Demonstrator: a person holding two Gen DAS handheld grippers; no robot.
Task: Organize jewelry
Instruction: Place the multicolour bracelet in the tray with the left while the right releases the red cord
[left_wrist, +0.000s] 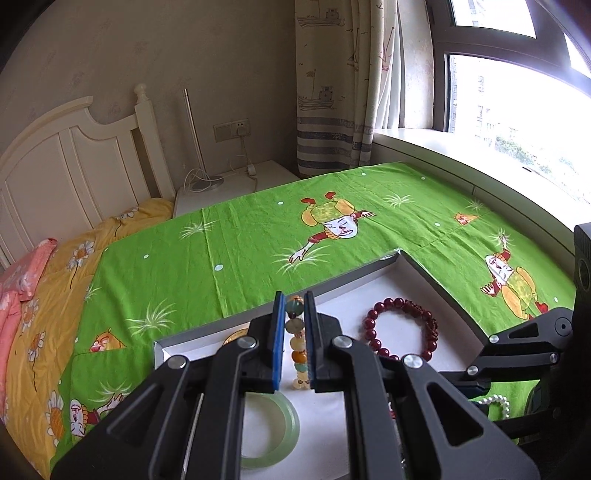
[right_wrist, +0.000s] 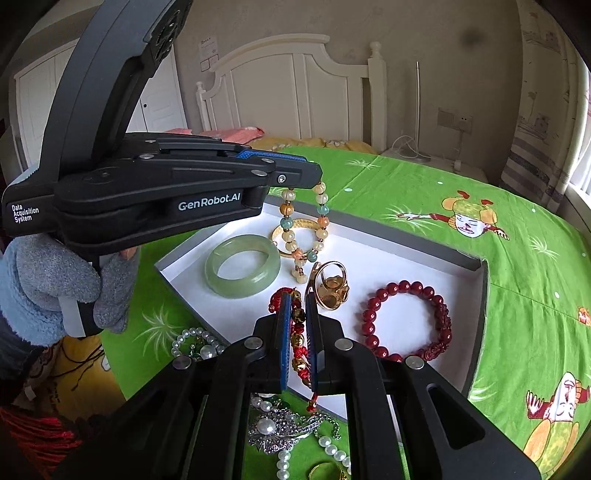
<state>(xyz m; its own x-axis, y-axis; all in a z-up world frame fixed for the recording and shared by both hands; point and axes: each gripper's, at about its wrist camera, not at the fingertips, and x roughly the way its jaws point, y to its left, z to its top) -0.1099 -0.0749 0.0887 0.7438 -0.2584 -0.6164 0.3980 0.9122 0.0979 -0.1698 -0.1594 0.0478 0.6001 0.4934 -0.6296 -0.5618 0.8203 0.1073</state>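
Your left gripper (left_wrist: 295, 306) has its jaws drawn in narrow on a multicoloured bead bracelet (left_wrist: 297, 343), which runs up the centre of the left wrist frame between the blue pads; in the right wrist frame the same bracelet (right_wrist: 304, 229) hangs as a loop from that gripper's tip (right_wrist: 314, 181), dangling over the white tray (right_wrist: 424, 258) near a gold bangle (right_wrist: 295, 225) lying flat behind it. Your right gripper (right_wrist: 296, 306) is pinched tight on a red cord bracelet with gold beads (right_wrist: 297, 332), held at lower centre of its own frame above the tray's near edge. Just left of the hanging loop, a pale green jade bangle (right_wrist: 242, 269) rests on the tray floor, and it shows again at the bottom of the left wrist view (left_wrist: 273, 435). A gold flower ring (right_wrist: 330, 288) stands beside your right fingertips, and a dark red bead bracelet (right_wrist: 406, 325) lies to the right of centre. Off the tray, at the bottom of the right wrist frame, pearl strands (right_wrist: 332, 450) and a silver brooch (right_wrist: 277, 428) sit on the green cartoon-print cloth (right_wrist: 517, 280). Your gloved left hand (right_wrist: 55, 284) grips the handle at left, and a white headboard (right_wrist: 295, 85) stands beyond.
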